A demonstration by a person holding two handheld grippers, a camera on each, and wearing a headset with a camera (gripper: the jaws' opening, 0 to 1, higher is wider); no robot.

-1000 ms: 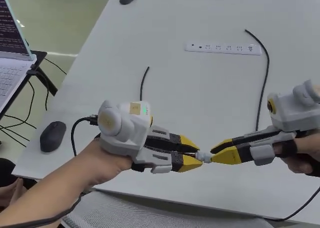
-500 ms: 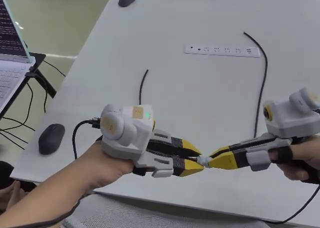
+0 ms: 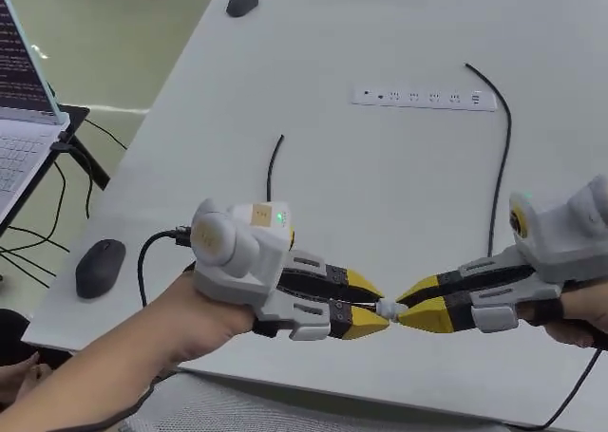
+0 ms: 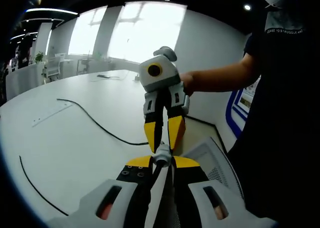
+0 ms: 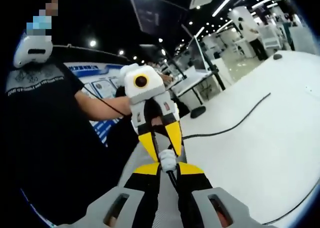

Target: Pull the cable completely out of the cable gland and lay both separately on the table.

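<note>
Item: cable gland (image 5: pixel 168 159), small and pale, with a black cable (image 5: pixel 172 179) running out of it.
Location: held in the air over the near edge of the table (image 3: pixel 380 185), between two sets of yellow tips that point at each other.
Left gripper (image 3: pixel 381 309): jaws drawn in close, with the gland seated at their very tips. By my reading they are clamped on the gland.
Right gripper (image 3: pixel 403 309): jaws likewise closed. In the right gripper view the black strand runs back from the gland down the slot between them, so the grip looks to be on the cable (the tips crowd the part so tightly that this split is a judgement, not a certainty).
Gland relative to fingers: squarely between both pairs of tips and touching each.
Done: the assembly is off the table and gripped from both ends.
Left to do: cable not yet drawn out; neither piece laid down.
Next move calls for: a straight pull apart along the cable's line, then each piece set on bare table, well apart.
Also on table: power strip (image 3: pixel 423 97), long lead (image 3: pixel 501 157), short lead (image 3: pixel 272 164), mouse (image 3: pixel 100 266).
</note>
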